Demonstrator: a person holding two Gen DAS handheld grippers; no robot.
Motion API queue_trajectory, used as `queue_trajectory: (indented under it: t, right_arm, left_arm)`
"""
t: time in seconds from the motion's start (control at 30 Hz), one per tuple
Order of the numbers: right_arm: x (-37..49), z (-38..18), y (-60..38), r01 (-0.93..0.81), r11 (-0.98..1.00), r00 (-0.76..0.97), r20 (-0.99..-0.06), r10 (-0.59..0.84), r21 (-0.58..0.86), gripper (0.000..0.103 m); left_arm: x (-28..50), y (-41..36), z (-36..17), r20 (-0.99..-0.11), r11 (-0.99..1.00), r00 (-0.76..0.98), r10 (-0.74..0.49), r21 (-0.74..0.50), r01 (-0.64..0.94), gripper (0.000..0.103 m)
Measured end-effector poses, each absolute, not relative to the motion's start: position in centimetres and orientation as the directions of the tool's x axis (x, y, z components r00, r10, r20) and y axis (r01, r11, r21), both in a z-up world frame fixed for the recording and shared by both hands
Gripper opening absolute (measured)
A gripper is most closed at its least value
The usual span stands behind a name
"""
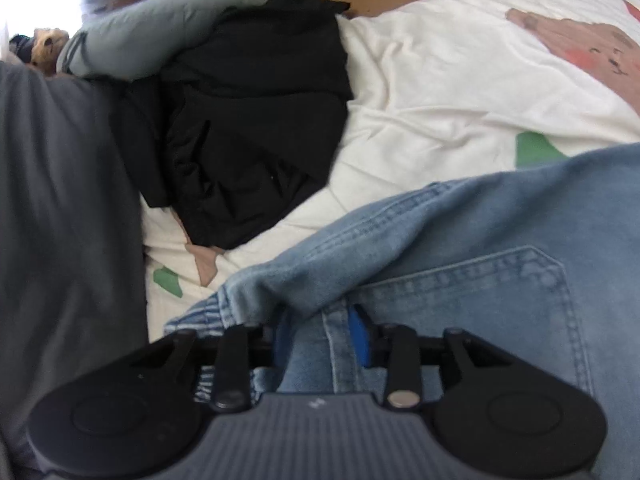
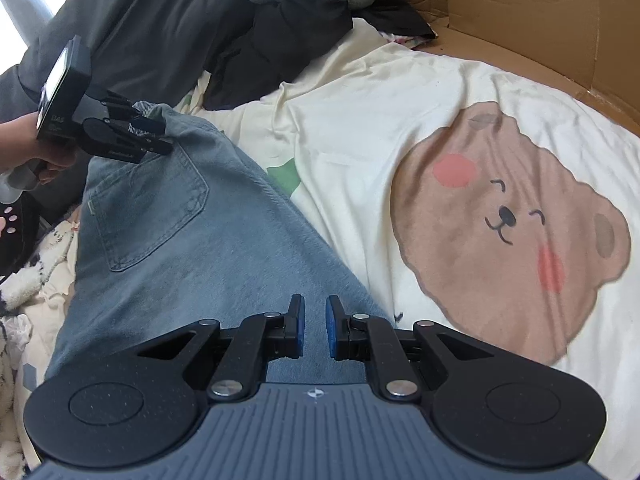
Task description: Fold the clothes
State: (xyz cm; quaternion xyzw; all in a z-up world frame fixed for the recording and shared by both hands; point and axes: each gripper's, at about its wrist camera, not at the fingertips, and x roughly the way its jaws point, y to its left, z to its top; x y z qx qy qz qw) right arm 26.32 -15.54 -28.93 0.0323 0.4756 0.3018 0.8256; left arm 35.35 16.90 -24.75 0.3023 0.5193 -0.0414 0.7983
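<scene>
Light blue jeans (image 1: 480,220) (image 2: 192,248) lie on a cream bed cover, back pocket (image 2: 148,204) facing up. My left gripper (image 1: 320,320) (image 2: 158,136) is at the waistband, held by a hand (image 2: 24,148). Its jaws stand apart with a fold of denim lying between and over them, and one blue pad (image 1: 362,338) shows. My right gripper (image 2: 314,304) hovers over the jeans' leg part, near their right edge. Its blue pads are a narrow gap apart with nothing between them.
The cream cover with a brown bear print (image 2: 500,220) (image 1: 440,80) spreads to the right. A crumpled black garment (image 1: 248,120) (image 2: 272,48) and dark grey cloth (image 1: 60,220) (image 2: 140,20) lie beyond the waistband. A grey-green cushion (image 1: 152,28) sits behind them, with cardboard (image 2: 520,20) at the bed's far edge.
</scene>
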Motion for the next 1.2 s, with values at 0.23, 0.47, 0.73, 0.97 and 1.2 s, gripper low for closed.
queue_trajectory:
  t: [0.23,0.47,0.73,0.97,1.2]
  right_arm:
    - [27.7,-31.1,-15.1,-0.446,0.824,0.341,-0.785,0.518,0.35,0.013]
    - [29.0,-31.0,-12.7,-0.462,0.847,0.391,-0.796,0.461,0.263,0.004]
    - [30.9,-27.8,-9.3,-0.501,0.824,0.437,-0.744,0.505,0.265,0.005]
    - [30.7,-27.6,-4.6,-0.604,0.741,0.368,-0.722,0.586,0.293,0.005]
    - [32.9,-29.8,-1.9,-0.544,0.771,0.355,-0.742,0.569,0.33,0.005]
  left_arm:
    - [37.5,18.0,-25.8,-0.878,0.848,0.428,0.216,0.385,0.363,0.044]
    - [39.2,19.3,-26.0,-0.908,0.883,0.384,0.167,0.311,0.352,0.051]
    - [36.1,19.4,-20.8,-0.909,0.895,0.394,0.132,0.281,0.348,0.046]
    - [33.0,21.9,-18.6,-0.91,0.911,0.396,0.123,0.262,0.319,0.046]
    - [29.5,25.4,-20.9,-0.922,0.944,0.362,0.138,0.233,0.233,0.046]
